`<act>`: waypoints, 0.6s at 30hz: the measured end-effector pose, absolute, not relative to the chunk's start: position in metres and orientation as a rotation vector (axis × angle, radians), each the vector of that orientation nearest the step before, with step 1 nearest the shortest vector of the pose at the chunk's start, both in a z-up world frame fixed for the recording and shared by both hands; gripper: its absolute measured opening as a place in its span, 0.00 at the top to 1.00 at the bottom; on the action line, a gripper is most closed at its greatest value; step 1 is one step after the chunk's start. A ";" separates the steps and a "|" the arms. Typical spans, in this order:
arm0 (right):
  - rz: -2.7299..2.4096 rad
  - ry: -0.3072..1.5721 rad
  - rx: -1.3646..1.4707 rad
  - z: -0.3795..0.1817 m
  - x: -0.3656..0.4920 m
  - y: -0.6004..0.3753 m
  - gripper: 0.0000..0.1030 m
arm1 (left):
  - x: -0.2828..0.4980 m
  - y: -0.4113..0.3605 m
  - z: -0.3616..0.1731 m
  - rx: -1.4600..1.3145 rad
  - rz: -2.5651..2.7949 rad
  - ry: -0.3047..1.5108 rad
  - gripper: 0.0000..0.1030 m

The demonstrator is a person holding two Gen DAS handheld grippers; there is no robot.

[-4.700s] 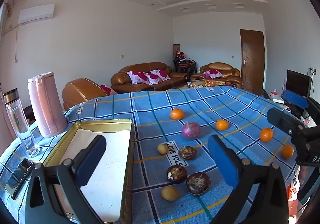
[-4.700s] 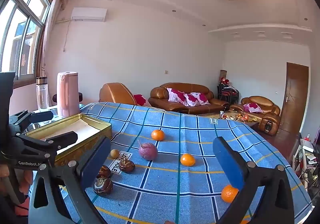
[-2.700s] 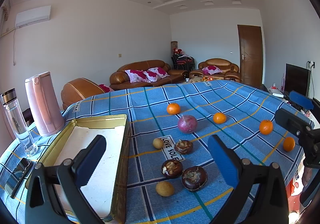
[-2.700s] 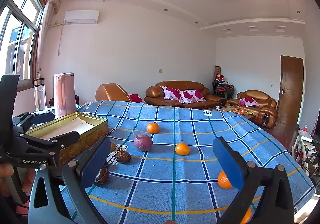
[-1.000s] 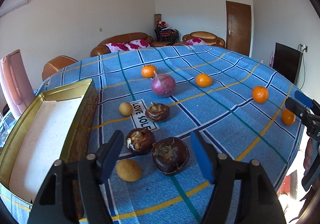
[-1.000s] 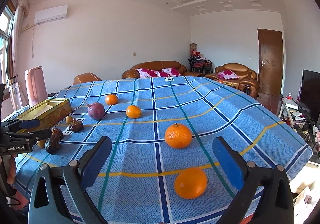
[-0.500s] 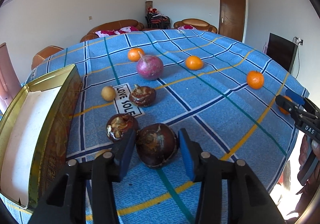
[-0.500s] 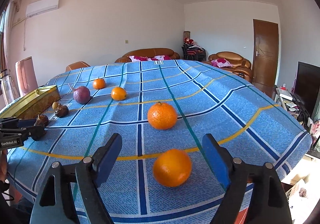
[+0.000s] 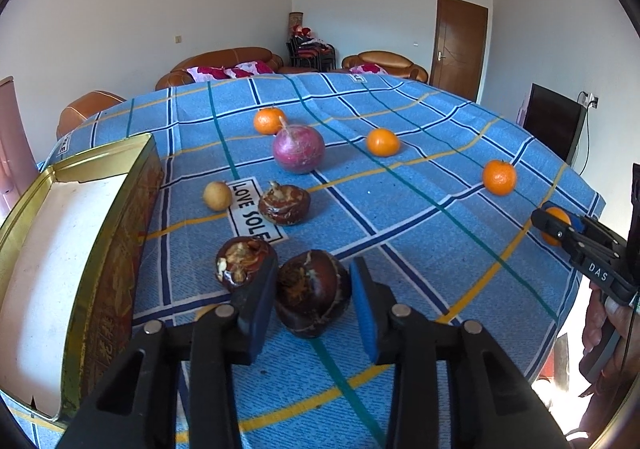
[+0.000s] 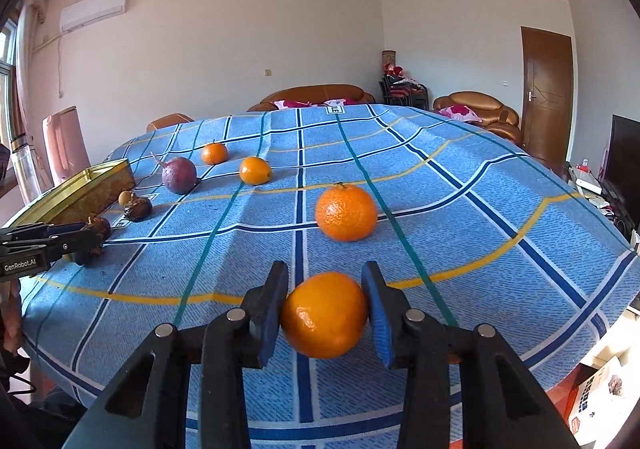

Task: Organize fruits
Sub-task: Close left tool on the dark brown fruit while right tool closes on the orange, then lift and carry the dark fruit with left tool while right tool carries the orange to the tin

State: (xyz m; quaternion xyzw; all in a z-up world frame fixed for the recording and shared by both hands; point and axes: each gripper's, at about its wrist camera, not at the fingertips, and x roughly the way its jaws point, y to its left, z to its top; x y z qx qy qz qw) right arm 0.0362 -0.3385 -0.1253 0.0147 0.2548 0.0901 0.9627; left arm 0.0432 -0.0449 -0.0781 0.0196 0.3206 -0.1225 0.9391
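A dark brown fruit [image 9: 312, 293] lies on the blue checked cloth. My left gripper [image 9: 312, 273] is closing on it, and both blue pads touch its sides. A second brown fruit [image 9: 242, 259] sits just left of the left finger, against it. Near the table's front right edge, my right gripper [image 10: 325, 277] is shut on an orange [image 10: 324, 315] that rests on the cloth. In the left wrist view, the right gripper [image 9: 560, 227] shows at the far right with that orange [image 9: 557, 213] between its tips. The open gold tin [image 9: 100, 153] stands at the left.
Loose on the cloth lie a purple round fruit [image 9: 298, 148], a third brown fruit [image 9: 284, 205], a small yellow fruit [image 9: 217, 195] and three more oranges [image 9: 269, 121] [image 9: 383, 142] [image 10: 346, 213]. A pink kettle [image 10: 66, 145] and a bottle [image 10: 24, 165] stand behind the tin.
Both grippers have closed in from wide open. The left pads have come onto the dark brown fruit, and the right pads have come onto the nearest orange.
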 end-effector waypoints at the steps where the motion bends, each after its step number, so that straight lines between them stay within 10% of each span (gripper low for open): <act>1: 0.192 0.511 0.026 -0.124 0.036 -0.334 0.61 | 0.043 -0.043 -0.078 0.036 -0.250 0.653 0.62; 18: 0.385 0.426 -0.009 -0.089 0.034 -0.267 0.61 | 0.028 0.001 -0.054 -0.030 -0.176 0.558 0.62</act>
